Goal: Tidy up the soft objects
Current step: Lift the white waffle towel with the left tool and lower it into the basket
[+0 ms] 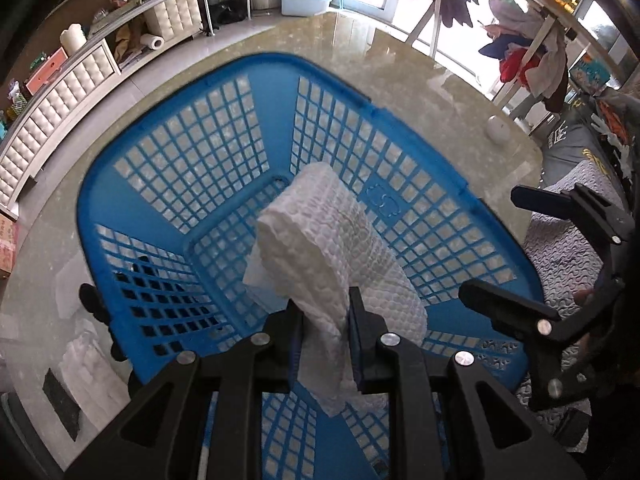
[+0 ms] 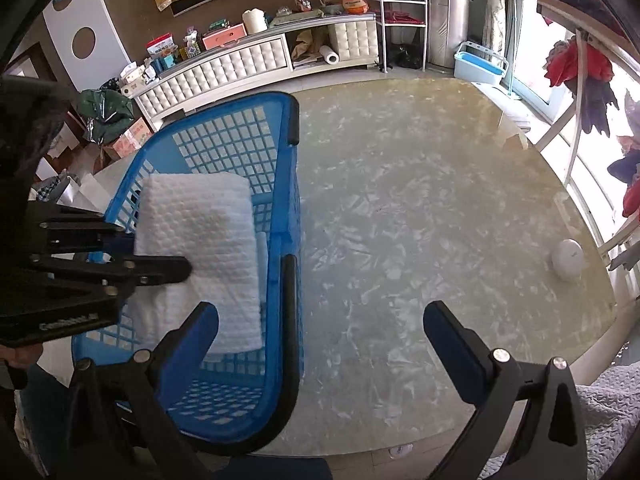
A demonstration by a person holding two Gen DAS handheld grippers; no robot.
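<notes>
A folded white waffle towel (image 1: 320, 240) hangs over the inside of a blue lattice laundry basket (image 1: 168, 176). My left gripper (image 1: 326, 340) is shut on the towel's near end and holds it above the basket floor. In the right wrist view the same towel (image 2: 200, 248) drapes over the basket (image 2: 280, 184), with the left gripper (image 2: 160, 264) gripping it from the left. My right gripper (image 2: 320, 320) is open and empty, above the basket's right rim and the table; it also shows in the left wrist view (image 1: 516, 256) at the right.
The basket stands on a glossy marble table (image 2: 420, 208). A small white round object (image 2: 567, 259) sits near the table's right edge. Another white towel (image 1: 86, 364) lies left of the basket. A grey quilted cloth (image 2: 608, 412) is at the near right corner.
</notes>
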